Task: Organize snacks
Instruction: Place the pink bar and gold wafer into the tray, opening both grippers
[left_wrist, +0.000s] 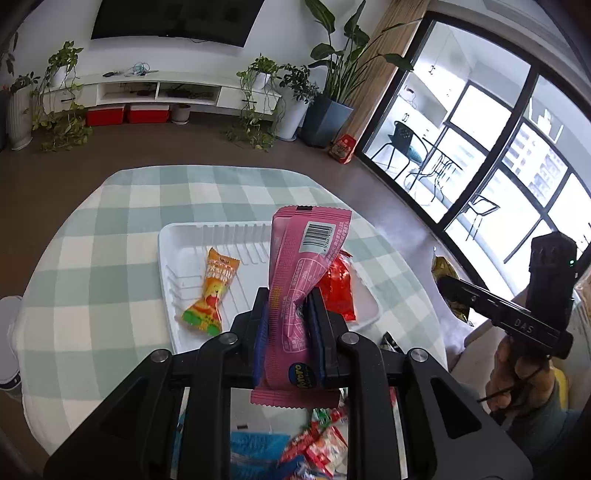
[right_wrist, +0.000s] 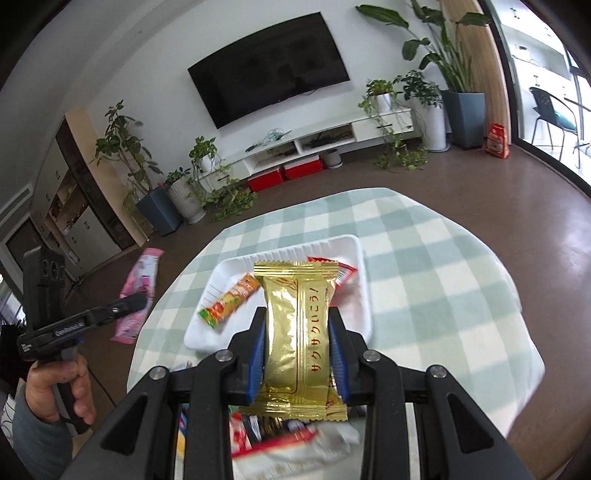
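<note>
My left gripper (left_wrist: 290, 299) is shut on a pink snack packet (left_wrist: 301, 273) and holds it above the near edge of a white tray (left_wrist: 173, 243). My right gripper (right_wrist: 297, 317) is shut on a gold snack packet (right_wrist: 297, 325), also above the tray's near side (right_wrist: 207, 332). In the tray lie an orange candy packet (left_wrist: 212, 291) and a red packet (left_wrist: 338, 291); both show in the right wrist view too, the orange one (right_wrist: 231, 301) and the red one (right_wrist: 341, 275). Each gripper appears in the other's view, the right gripper (left_wrist: 454, 291) and the left gripper (right_wrist: 138, 299).
The tray sits on a table with a green-and-white checked cloth (left_wrist: 92, 258). A pile of mixed snack packets (left_wrist: 314, 446) lies below the grippers, blurred in the right wrist view (right_wrist: 280, 439). Beyond the table are brown floor, potted plants (left_wrist: 321, 114) and a glass door.
</note>
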